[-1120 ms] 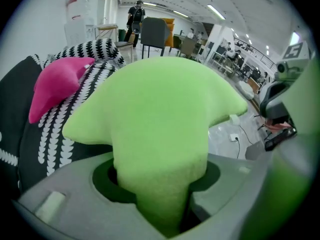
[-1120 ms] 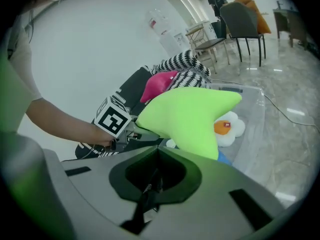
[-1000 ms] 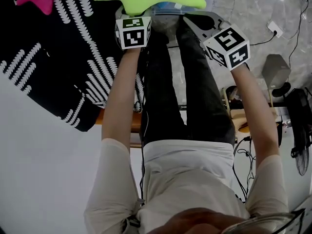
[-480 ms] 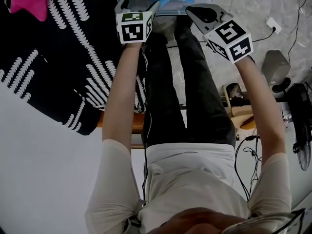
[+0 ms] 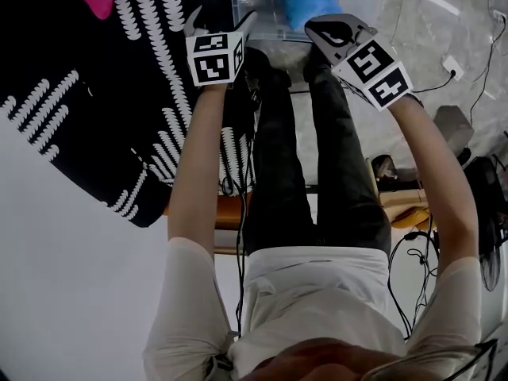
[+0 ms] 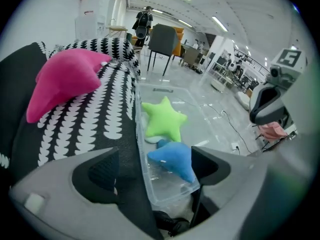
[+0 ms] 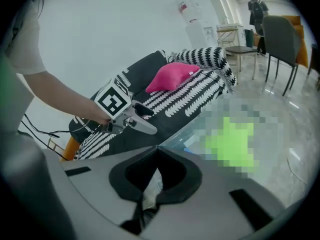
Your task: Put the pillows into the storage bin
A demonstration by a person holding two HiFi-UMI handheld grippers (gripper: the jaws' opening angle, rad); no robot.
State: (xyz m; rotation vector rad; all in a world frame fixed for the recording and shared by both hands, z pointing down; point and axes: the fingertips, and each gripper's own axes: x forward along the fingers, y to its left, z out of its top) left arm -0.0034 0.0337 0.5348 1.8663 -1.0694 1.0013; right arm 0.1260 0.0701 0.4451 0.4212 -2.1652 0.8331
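The left gripper (image 6: 155,153) hangs over the clear plastic storage bin (image 6: 167,191) on the floor. Its jaws have just been opening and stand wide apart, holding nothing. The soft green star pillow (image 6: 162,119) and the soft blue star pillow (image 6: 175,158) lie in the bin, touching. The soft pink star pillow (image 6: 65,81) lies on the black cover with white marks (image 6: 115,109) beside the bin. The right gripper (image 7: 157,148) has its jaws closed together on nothing.

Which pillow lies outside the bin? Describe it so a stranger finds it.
Look at the black-and-white patterned cover beside the clear bin. The pink pillow lies on it; the green pillow and the blue pillow are inside the bin.
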